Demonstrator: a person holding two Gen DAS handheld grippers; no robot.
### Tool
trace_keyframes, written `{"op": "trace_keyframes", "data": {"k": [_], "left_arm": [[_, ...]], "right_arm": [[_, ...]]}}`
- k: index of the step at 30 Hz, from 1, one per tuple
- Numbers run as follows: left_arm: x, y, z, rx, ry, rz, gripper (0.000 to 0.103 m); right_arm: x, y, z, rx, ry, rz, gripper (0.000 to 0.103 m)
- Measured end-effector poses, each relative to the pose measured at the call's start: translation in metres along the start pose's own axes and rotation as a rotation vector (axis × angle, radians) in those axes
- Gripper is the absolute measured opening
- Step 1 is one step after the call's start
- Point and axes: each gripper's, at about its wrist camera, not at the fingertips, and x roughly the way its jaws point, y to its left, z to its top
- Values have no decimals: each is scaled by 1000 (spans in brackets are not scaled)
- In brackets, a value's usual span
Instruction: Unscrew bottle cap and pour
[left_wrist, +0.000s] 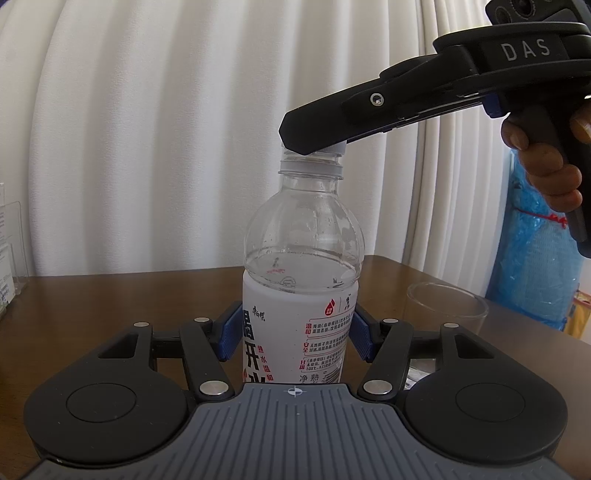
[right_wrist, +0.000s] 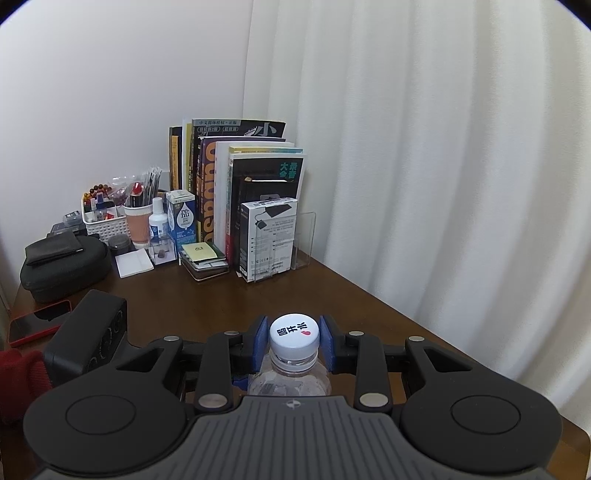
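Observation:
A clear water bottle (left_wrist: 301, 236) with a white label stands upright on the brown table (left_wrist: 110, 299), partly full. My left gripper (left_wrist: 295, 332) is shut on the bottle's labelled body, blue pads on both sides. My right gripper (right_wrist: 294, 341) comes from above right and is shut on the white cap (right_wrist: 294, 336); in the left wrist view the right gripper (left_wrist: 314, 147) covers most of the cap (left_wrist: 332, 148). The cap sits on the bottle neck (right_wrist: 293, 362). An empty clear glass (left_wrist: 445, 306) stands to the right of the bottle.
A row of books (right_wrist: 236, 184), a white box (right_wrist: 269, 236), a basket of small items (right_wrist: 105, 221) and a black case (right_wrist: 62, 266) line the table's far end. White curtains (right_wrist: 443, 184) hang behind. A blue bag (left_wrist: 535, 258) stands at the right.

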Motion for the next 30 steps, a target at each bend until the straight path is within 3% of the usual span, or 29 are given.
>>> {"op": "trace_keyframes", "data": {"k": [4,18,30], "left_arm": [[-1,-2,0,-1,-1,3,60],[-4,-3,0,-3,-2,6,60],[-5,-3,0,-3,0,6,60]], "right_arm": [[0,1,-1,-10,-1,-13,40],[-6,14,-8,-60,-14,-49,41],[-13,23,-12,-81,-15,-61,48]]}}
